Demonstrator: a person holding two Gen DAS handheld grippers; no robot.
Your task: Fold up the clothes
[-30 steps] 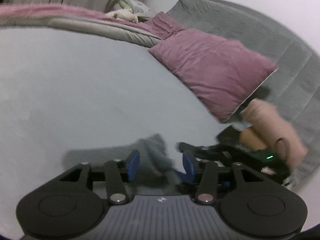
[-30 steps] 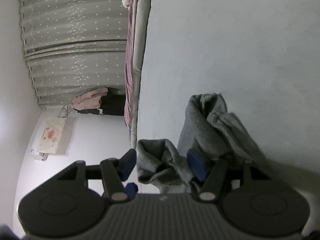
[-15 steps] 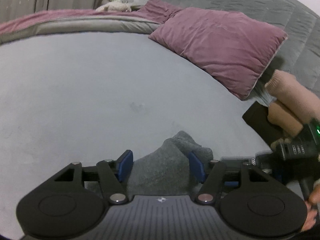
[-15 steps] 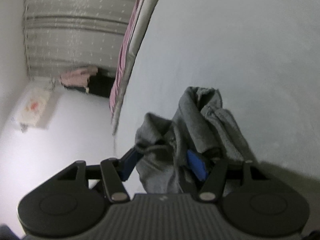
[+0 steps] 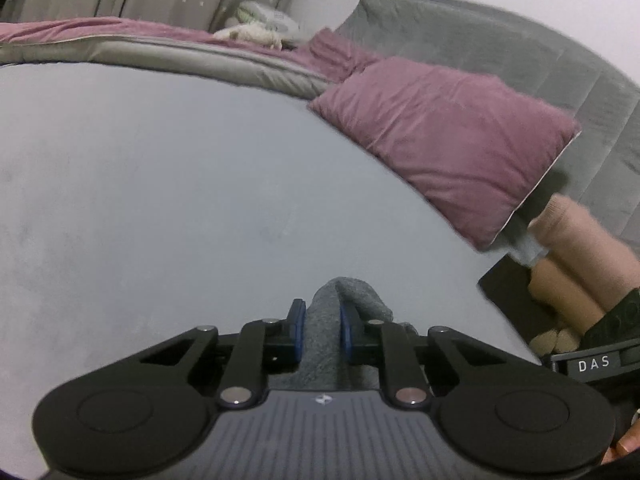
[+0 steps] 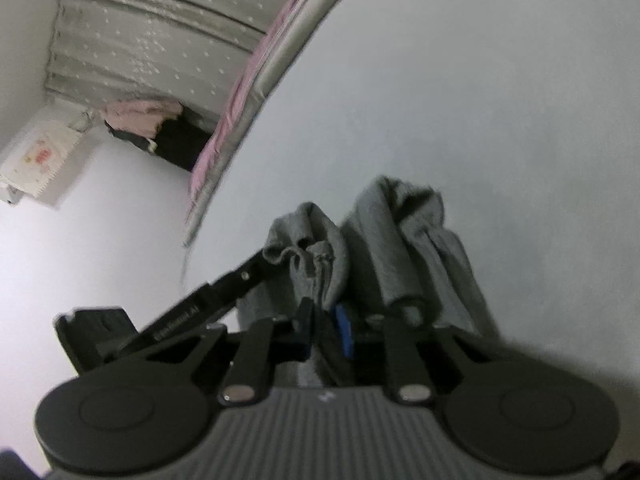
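Observation:
A crumpled grey garment (image 6: 400, 248) lies bunched on the pale grey bed sheet (image 5: 160, 200). In the left wrist view a fold of the garment (image 5: 348, 296) stands between the blue pads of my left gripper (image 5: 322, 314). Its jaws are closing and pinch the cloth. My right gripper (image 6: 325, 326) is also closing, with a bunch of the same garment squeezed between its pads. The left gripper's black finger (image 6: 224, 296) reaches in from the left to the garment's edge. The right gripper's body (image 5: 592, 364) shows at the right edge of the left wrist view.
A purple pillow (image 5: 452, 148) leans on the grey padded headboard (image 5: 520, 52). A purple and grey duvet (image 5: 160, 40) runs along the far side. A person's pink sleeve (image 5: 580, 232) is at the right. Dotted curtains (image 6: 152, 32) and piled clothes (image 6: 148, 120) lie beyond the bed.
Both grippers' jaws narrowed onto the grey garment. The left gripper came down over a fold of it. The right gripper rolled and rose, and the cloth bunched up with it.

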